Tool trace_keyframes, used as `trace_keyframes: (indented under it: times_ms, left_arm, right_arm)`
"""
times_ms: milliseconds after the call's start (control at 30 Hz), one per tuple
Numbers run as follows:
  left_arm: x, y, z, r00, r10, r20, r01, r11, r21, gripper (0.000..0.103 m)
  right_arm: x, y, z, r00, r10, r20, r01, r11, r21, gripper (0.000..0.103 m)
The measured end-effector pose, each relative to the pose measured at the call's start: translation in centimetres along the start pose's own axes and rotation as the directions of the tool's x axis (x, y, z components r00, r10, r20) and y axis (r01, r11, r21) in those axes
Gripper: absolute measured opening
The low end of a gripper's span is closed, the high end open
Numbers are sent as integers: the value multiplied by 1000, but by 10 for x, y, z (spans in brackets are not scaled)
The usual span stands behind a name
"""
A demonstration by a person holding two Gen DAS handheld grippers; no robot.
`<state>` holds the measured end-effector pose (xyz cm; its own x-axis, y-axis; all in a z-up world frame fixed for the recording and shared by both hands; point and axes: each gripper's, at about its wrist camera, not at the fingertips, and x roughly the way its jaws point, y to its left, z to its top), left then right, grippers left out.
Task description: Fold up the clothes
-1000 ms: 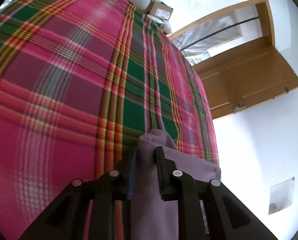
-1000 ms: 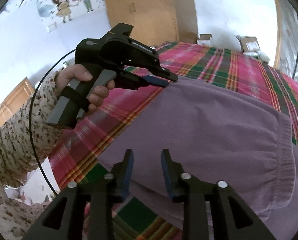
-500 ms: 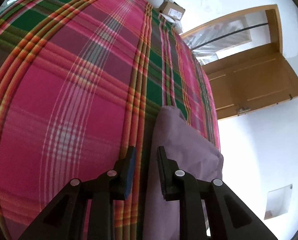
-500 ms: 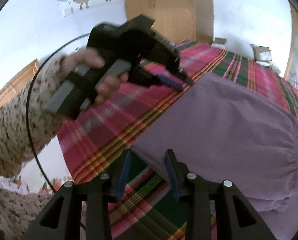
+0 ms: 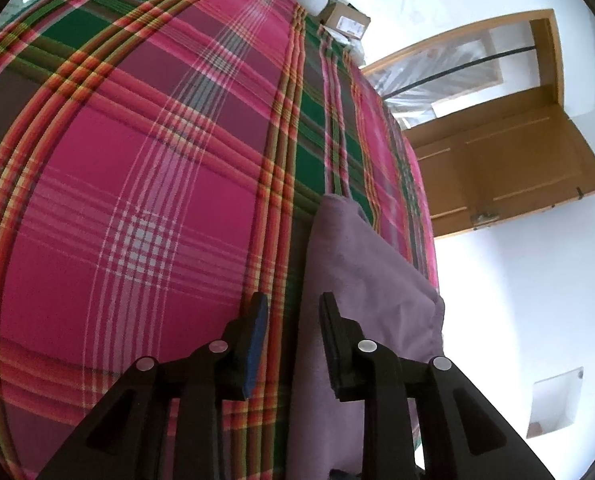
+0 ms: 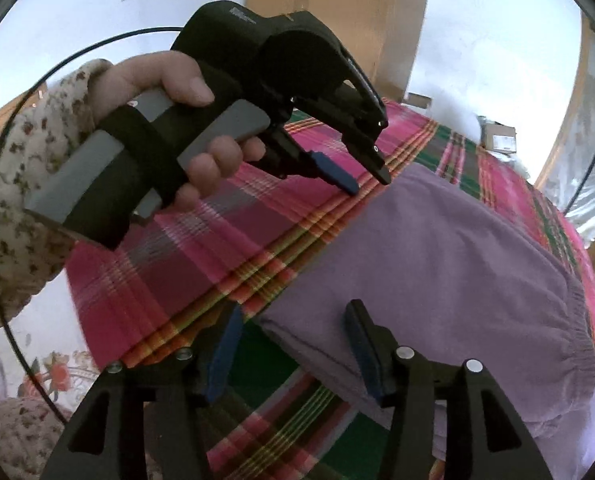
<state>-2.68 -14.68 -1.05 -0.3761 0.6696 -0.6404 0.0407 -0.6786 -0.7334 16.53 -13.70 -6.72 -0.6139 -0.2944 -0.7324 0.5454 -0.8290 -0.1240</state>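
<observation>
risk: we regrip too shallow and the fold slides apart on the smooth bedspread [image 5: 145, 208]. right gripper [image 6: 293, 344] jaws have just been opening, now wide, empty; garment [image 6: 437, 264] corner lies between them at 12 o'clock. left gripper [image 6: 363, 178] also just opening, partly open, empty, garment edge at its 1 o'clock.
</observation>
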Motion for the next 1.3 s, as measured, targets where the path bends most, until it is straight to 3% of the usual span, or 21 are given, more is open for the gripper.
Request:
trace_keyframes:
  times_ms: [333,433,567,700,900,1000,1067,1300]
  left_arm:
    - [19,-17,13,1000,-8,-18,9,999,42,35]
    - [27,-23,16,999,-19,-29,20,998,59,35]
    - [36,-27,21,998,-44,-47,47,997,61,35]
    - [42,-27,24,994,-79,-69,82,996,46,35]
    - [50,-29,24,986,-132,-106,139,988,61,35]
    - [50,-24,25,985,-136,-107,140,990,30,29]
    - [49,-18,26,986,-131,-104,133,991,19,16]
    - [44,-9,25,987,-133,-89,133,991,-1,10]
  right_arm:
    - [3,-9,1,1000,-27,-4,27,997,76,52]
    - [3,-9,1,999,-37,-4,38,996,79,47]
    - [0,-14,0,999,-46,-1,46,993,110,30]
    - [0,-15,1,999,-39,6,38,993,116,19]
    - [-1,-21,1,1000,-4,13,2,989,149,15]
    - [1,-29,8,1000,2,20,-5,989,146,14]
    - [-1,-28,9,1000,1,27,-5,990,140,14]
    - [-12,-18,10,999,5,52,-11,993,121,13]
